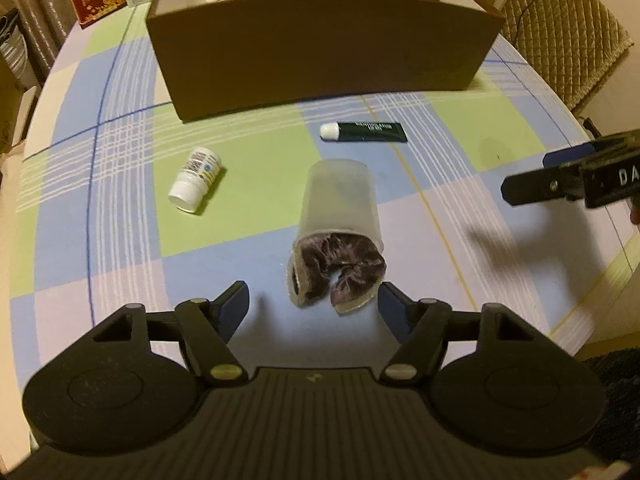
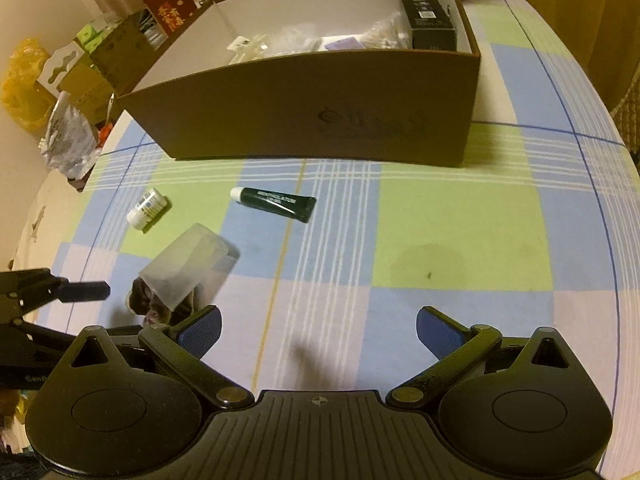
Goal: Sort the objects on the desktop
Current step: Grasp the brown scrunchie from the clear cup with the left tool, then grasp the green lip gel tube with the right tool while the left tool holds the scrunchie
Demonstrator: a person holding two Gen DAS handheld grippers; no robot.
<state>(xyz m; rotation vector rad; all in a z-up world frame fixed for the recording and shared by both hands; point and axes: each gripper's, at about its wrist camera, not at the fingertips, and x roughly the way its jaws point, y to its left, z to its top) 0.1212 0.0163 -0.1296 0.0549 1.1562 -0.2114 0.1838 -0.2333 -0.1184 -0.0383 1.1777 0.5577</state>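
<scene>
Left gripper point(image 1: 310, 306) open, straddling the cup's point(image 1: 340, 208) mouth end; cup lying down, long axis pointing away toward box point(image 1: 320, 56). Right gripper point(image 2: 318, 330) open, empty, farther off.

Bare checked tablecloth point(image 2: 460, 216) lay open rightward; the tall brown cardboard box point(image 2: 320, 108) walled off the far side.

left gripper point(image 1: 312, 306): fingers apart, angled down | right gripper point(image 2: 318, 330): fingers wide, seemingly empty
</scene>
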